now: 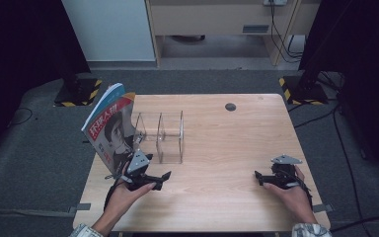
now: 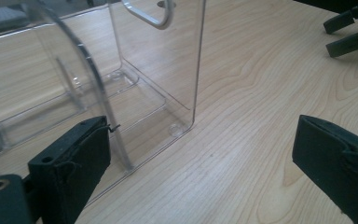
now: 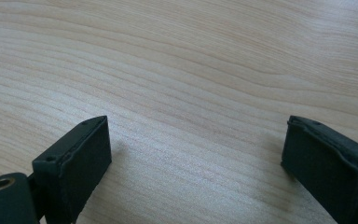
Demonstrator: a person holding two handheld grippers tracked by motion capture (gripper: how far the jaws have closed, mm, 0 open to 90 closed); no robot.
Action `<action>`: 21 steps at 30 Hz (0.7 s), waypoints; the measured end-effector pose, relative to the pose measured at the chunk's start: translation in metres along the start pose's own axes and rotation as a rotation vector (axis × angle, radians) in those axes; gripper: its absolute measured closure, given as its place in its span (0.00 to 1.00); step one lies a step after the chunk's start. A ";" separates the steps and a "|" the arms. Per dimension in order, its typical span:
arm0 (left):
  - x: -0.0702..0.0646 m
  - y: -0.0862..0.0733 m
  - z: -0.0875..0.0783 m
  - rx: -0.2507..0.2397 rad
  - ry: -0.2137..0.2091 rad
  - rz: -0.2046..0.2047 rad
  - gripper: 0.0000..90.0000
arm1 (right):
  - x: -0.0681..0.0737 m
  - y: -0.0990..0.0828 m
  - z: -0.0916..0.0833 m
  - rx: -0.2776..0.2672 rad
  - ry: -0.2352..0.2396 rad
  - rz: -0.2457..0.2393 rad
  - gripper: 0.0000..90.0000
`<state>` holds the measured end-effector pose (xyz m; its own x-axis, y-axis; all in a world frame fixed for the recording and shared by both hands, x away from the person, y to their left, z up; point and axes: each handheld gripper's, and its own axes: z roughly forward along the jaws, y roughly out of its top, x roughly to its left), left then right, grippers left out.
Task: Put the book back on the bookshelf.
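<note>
A magazine point(image 1: 111, 126) with a red and white cover stands tilted to the left in the leftmost slot of a clear plastic file holder point(image 1: 170, 138) on the left half of the wooden table point(image 1: 217, 148). My left gripper point(image 1: 162, 180) hovers just in front of the holder, open, with nothing between its jaws. In the left gripper view its jaws stand wide apart point(image 2: 200, 172), and the holder's front corner point(image 2: 158, 70) is close ahead. My right gripper point(image 1: 259, 178) rests low near the table's front right, open over bare wood point(image 3: 196, 163). Its jaws also appear far off in the left gripper view point(image 2: 349, 32).
A dark round hole point(image 1: 230, 106) sits near the table's far edge. Two stand bases with yellow and black stripes point(image 1: 81, 91) point(image 1: 303, 89) flank the table on the grey carpet. Cabinets and cables lie behind. Bare wood stretches between the two grippers.
</note>
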<state>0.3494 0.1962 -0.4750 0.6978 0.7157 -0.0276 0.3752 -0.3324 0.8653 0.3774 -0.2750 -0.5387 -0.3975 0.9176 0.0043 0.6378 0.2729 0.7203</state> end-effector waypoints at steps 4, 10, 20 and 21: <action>-0.007 0.003 0.009 0.014 -0.018 0.016 0.04 | 0.000 0.000 0.000 -0.001 0.000 0.002 0.09; -0.014 0.006 0.019 0.022 -0.037 0.020 0.04 | 0.001 0.000 0.000 0.004 0.002 0.000 0.07; -0.029 0.010 0.037 0.050 -0.070 0.035 0.04 | 0.001 0.000 0.000 0.006 0.004 -0.002 0.06; -0.031 0.010 0.039 0.052 -0.074 0.039 0.04 | 0.001 0.000 0.000 0.006 0.004 -0.002 0.06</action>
<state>0.3551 0.1468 -0.4850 0.7550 0.6550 -0.0324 0.3763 -0.3922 0.8394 0.3775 -0.2739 -0.5388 -0.4011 0.9160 0.0057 0.6413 0.2764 0.7158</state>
